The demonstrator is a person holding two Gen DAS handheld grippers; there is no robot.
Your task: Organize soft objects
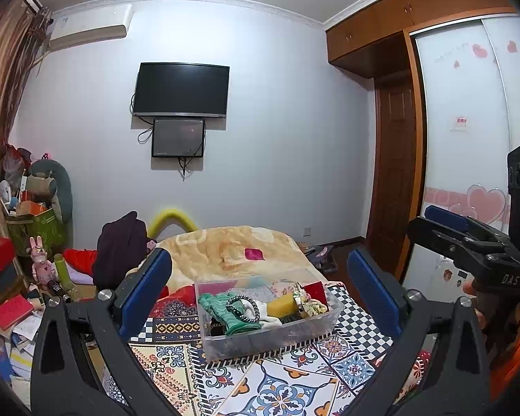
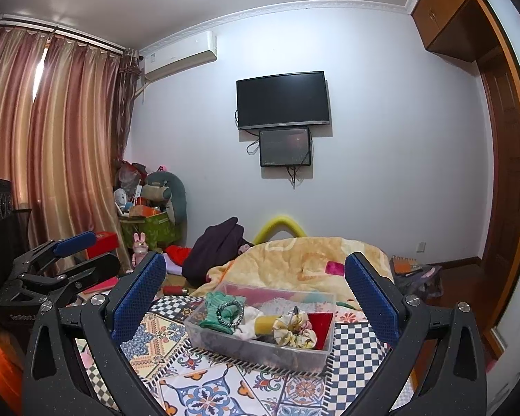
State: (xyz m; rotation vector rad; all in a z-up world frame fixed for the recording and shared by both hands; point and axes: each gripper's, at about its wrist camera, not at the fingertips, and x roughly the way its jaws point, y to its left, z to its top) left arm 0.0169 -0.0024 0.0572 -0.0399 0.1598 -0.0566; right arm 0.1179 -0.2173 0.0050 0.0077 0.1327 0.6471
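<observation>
Clear bin (image 1: 270, 332) of soft items on patterned cloth (image 1: 280, 381), both hand-held grippers (image 1: 260, 298) (image 2: 256, 298) spread wide, empty.

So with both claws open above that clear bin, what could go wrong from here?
The black beaded bracelet lies looped over the green knit piece, so grabbing either may drag both out. The clear bin looks light and sits on soft patterned bedding; a one-sided pull might tip or slide it.
</observation>
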